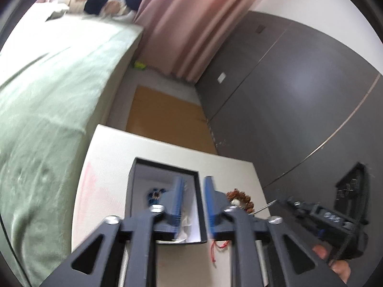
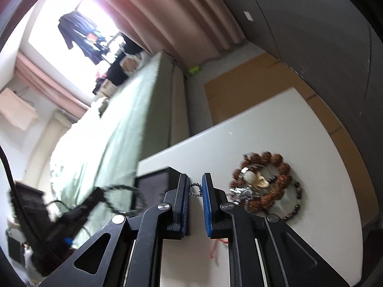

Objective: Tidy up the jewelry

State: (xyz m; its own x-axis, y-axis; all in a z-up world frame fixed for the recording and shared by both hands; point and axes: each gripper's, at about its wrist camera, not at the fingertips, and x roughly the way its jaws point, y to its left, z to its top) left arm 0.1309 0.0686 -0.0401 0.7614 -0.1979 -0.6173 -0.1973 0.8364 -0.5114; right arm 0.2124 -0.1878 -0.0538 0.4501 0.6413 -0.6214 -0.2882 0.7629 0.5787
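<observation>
Left wrist: black box (image 1: 202,205) w/ blue jewelry (image 1: 155,195) inside.

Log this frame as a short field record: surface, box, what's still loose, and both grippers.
surface: white table
box: black box, open, blue piece inside
loose: brown bead bracelet, dark bead bracelet, silver chain, small ring, all on the table beside the box
left gripper: open, straddling the box's right wall
right gripper: open, ring between the fingers, not gripped

Green bed (image 1: 43,100) beside pink curtain (image 1: 191,24); grey wardrobe (image 1: 299,91) behind; cardboard (image 1: 167,119) on floor.
</observation>
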